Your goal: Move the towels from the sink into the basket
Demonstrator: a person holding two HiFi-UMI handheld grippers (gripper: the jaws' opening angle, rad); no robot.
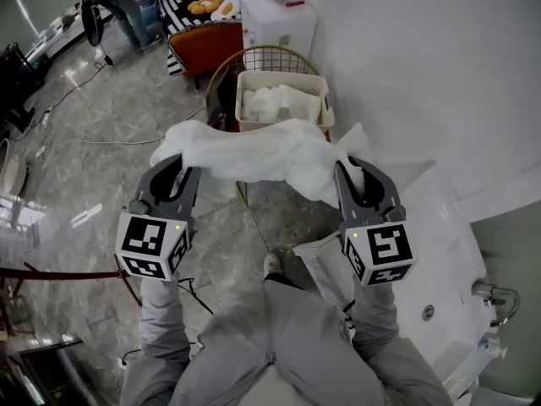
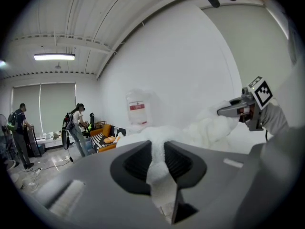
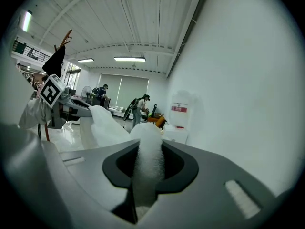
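Note:
A white fluffy towel (image 1: 254,153) hangs stretched between my two grippers, held up in the air in front of the basket (image 1: 282,100). My left gripper (image 1: 179,169) is shut on the towel's left end (image 2: 159,168). My right gripper (image 1: 355,174) is shut on its right end (image 3: 147,163). The basket is a pale crate on a round wire stand and holds white towels (image 1: 275,101). The white sink (image 1: 435,260) lies below my right gripper, at the right. In the left gripper view the right gripper (image 2: 238,109) shows across the towel.
A wire stand (image 1: 269,56) rings the basket. Behind it stand a white box (image 1: 279,22) and an orange sofa (image 1: 205,45). Cables (image 1: 84,142) cross the marble floor at left. The faucet (image 1: 499,299) is at the sink's right. People (image 2: 76,128) stand far off in the room.

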